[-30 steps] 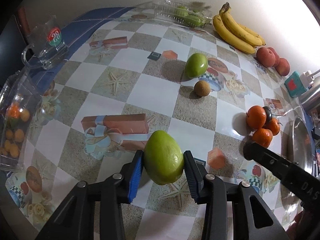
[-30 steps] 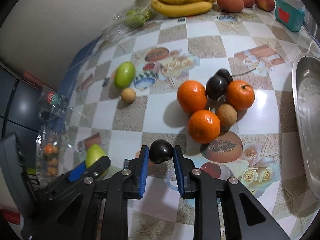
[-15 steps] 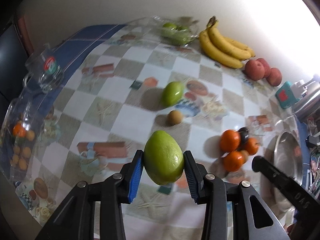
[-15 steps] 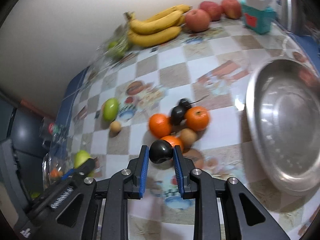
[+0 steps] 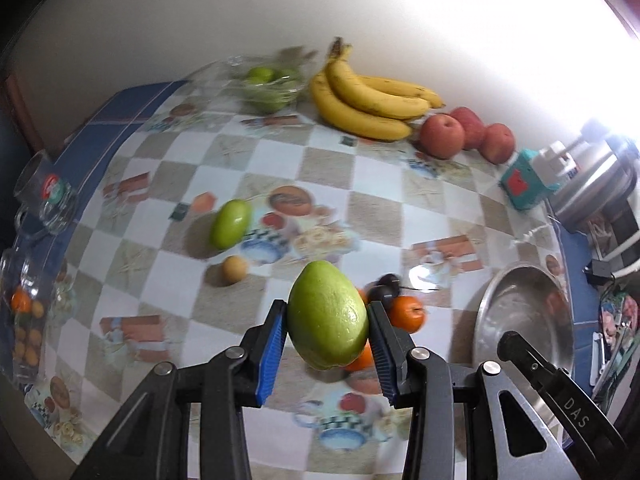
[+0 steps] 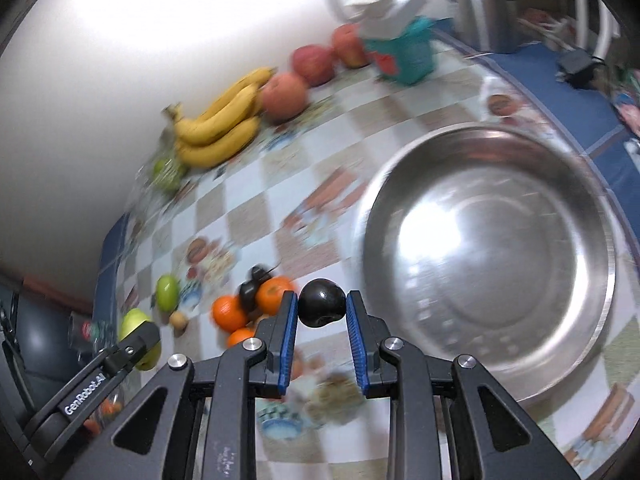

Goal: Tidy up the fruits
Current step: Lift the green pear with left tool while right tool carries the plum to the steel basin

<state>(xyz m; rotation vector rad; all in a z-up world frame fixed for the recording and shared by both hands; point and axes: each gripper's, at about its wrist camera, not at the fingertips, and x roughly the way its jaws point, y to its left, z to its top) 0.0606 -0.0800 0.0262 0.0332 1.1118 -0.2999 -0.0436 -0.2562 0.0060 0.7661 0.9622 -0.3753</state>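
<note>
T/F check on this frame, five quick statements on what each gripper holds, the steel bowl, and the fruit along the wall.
1. The left gripper clamps a large green oval fruit. True.
2. The right gripper is open with nothing in it. False: it is shut on a small dark round fruit.
3. The round stainless steel bowl already holds fruit. False: nothing shows inside it.
4. The bunch of yellow bananas lies next to the red apples by the wall. True.
5. All the oranges sit in the bowl. False: the oranges lie on the checkered tablecloth.
</note>
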